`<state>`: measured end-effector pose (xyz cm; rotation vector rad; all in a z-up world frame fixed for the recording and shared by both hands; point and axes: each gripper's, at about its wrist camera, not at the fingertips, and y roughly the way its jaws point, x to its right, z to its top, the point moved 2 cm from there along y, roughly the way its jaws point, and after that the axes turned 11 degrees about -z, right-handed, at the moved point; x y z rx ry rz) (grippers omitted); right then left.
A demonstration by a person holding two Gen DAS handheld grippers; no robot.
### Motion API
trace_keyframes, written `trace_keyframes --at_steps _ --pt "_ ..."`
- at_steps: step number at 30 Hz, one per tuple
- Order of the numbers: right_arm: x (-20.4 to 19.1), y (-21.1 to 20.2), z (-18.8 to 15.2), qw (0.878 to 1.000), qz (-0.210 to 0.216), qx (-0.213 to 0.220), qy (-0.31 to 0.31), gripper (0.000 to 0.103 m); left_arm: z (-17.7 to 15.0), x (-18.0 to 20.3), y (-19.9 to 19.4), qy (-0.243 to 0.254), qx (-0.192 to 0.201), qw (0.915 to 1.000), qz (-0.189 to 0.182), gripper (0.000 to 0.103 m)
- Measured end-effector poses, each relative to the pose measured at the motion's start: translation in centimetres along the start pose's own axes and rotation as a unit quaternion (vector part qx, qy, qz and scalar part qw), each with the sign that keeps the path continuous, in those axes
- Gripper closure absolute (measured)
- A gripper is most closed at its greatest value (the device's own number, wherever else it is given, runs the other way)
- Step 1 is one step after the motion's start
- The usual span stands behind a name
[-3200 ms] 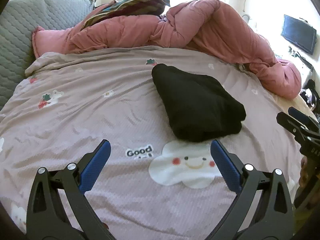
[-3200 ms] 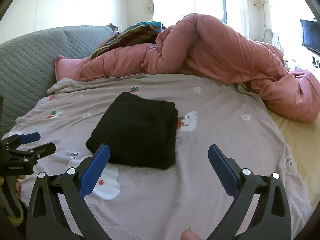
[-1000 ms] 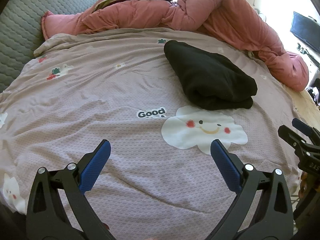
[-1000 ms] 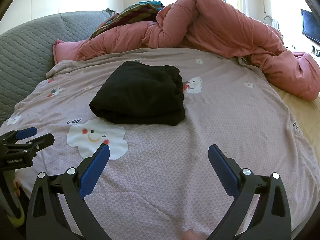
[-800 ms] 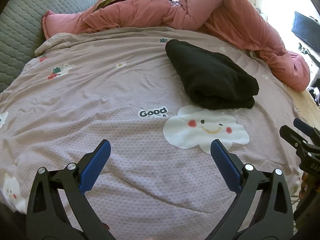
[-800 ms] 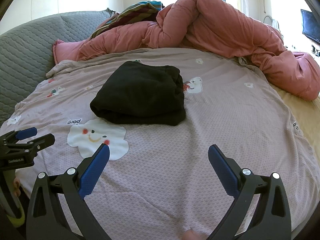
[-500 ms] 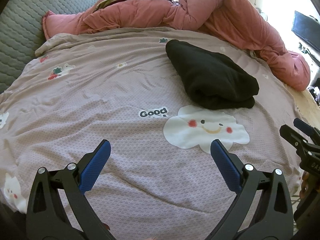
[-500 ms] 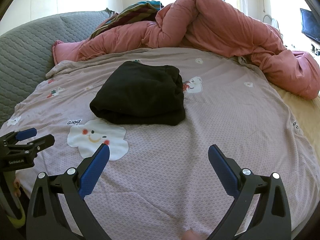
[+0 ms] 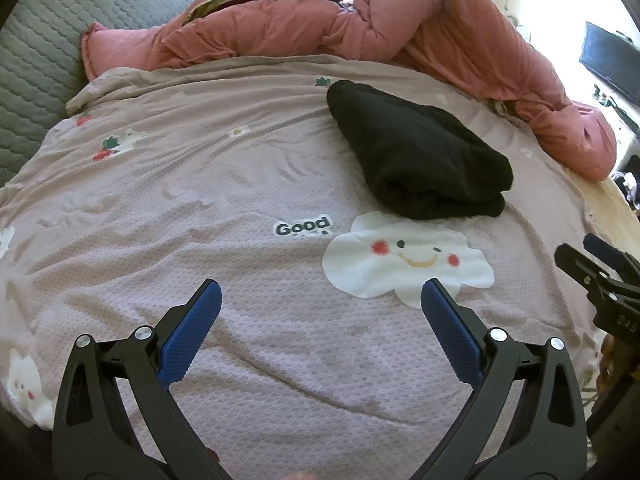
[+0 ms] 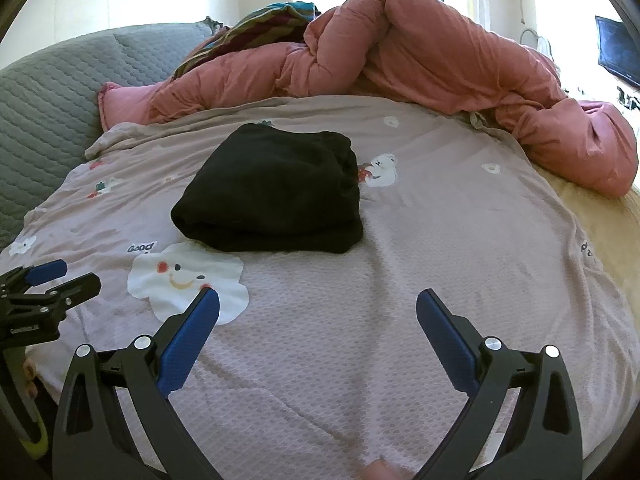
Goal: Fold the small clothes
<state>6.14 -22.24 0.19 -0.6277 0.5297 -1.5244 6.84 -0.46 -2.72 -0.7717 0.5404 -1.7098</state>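
A folded black garment lies on the mauve bed cover, just beyond a white smiling cloud print. It also shows in the right wrist view. My left gripper is open and empty, held over the near part of the bed, well short of the garment. My right gripper is open and empty too, to the right of and nearer than the garment. Each gripper shows at the edge of the other's view: the right one and the left one.
A bunched pink duvet runs along the far side of the bed and down its right side. A grey quilted headboard stands at the left. A dark screen hangs on the right wall.
Over the last second almost nothing moved. Since 3.2 s ago both grippers have drawn back from the folded garment, which now lies farther from them.
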Motion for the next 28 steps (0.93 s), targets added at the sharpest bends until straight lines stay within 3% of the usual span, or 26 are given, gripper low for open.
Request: trace_keyframes --at_steps 6,10,15,18,21,23,24,25,27,28 --pt "0.6 0.6 -0.1 1.0 -0.012 -0.006 0.013 0.005 0.0 0.2 0.2 0.005 -0.004 1.0 -0.003 0.009" --pt "2.3 0.7 -0.3 0.999 -0.043 -0.008 0.031 0.005 0.1 -0.7 0.5 -0.015 -0.01 0.9997 0.014 0.009" --pt "7.8 -0.6 -1.2 0.989 -0.126 -0.015 0.079 0.005 0.5 -3.5 0.3 -0.063 -0.018 0.9975 0.029 0.009" --pt "13.6 -1.9 -3.0 0.97 -0.201 -0.029 0.132 0.005 1.7 -6.0 -0.7 -0.077 -0.005 0.9962 0.042 0.009" --pt "21.1 -4.0 -6.1 0.934 -0.287 -0.052 0.207 0.005 3.3 -10.3 -1.6 -0.097 0.001 0.9926 0.074 0.009" --pt "26.7 -6.2 -9.2 0.893 -0.361 -0.063 0.261 0.005 4.0 -13.9 -2.3 -0.108 0.002 0.9885 0.106 0.009" --pt "28.9 -7.2 -10.6 0.871 -0.398 -0.069 0.279 0.005 4.5 -16.8 -2.6 -0.124 0.0 0.9844 0.125 0.009" --pt "31.8 -8.6 -12.7 0.838 -0.444 -0.086 0.306 0.005 4.8 -19.0 -2.8 -0.134 -0.002 0.981 0.14 0.009" --pt "35.6 -10.5 -16.0 0.793 -0.48 -0.11 0.358 0.005 5.4 -24.5 -3.4 -0.166 -0.003 0.9695 0.181 0.009" --pt "37.6 -11.5 -18.0 0.764 -0.502 -0.122 0.387 0.005 5.6 -26.7 -3.5 -0.178 -0.006 0.9645 0.195 0.009"
